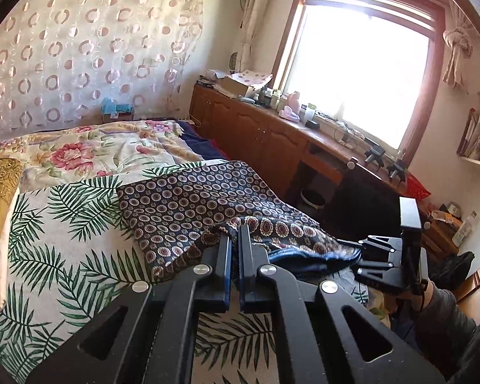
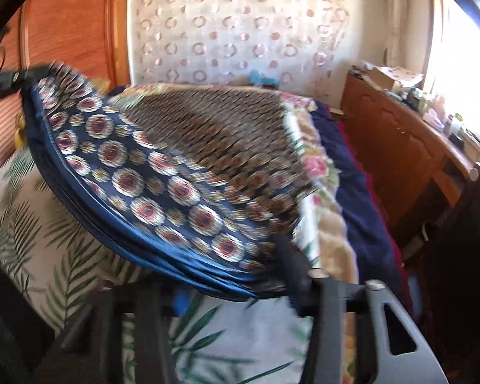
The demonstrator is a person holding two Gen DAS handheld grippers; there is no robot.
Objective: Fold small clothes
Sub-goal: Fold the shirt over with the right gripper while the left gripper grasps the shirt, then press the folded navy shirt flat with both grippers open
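Mid-fold: my left gripper (image 1: 235,233) fingers clenched on the near hem of the patterned scarf (image 1: 188,198); right gripper (image 2: 240,291) grasps the other corner, hem lifted off the bed (image 1: 64,224). Next: carry hem forward, lay flat.

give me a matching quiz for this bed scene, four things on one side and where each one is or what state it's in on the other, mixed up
Things:
1. patterned scarf
2. left gripper
3. palm-leaf sheet
4. floral quilt

Places or states:
A. spread on the bed under the scarf
B. lying further up the bed, toward the curtained wall
C. near edge lifted, far part resting on the bed
D. shut on the scarf's near edge

Pairs: 1-C, 2-D, 3-A, 4-B
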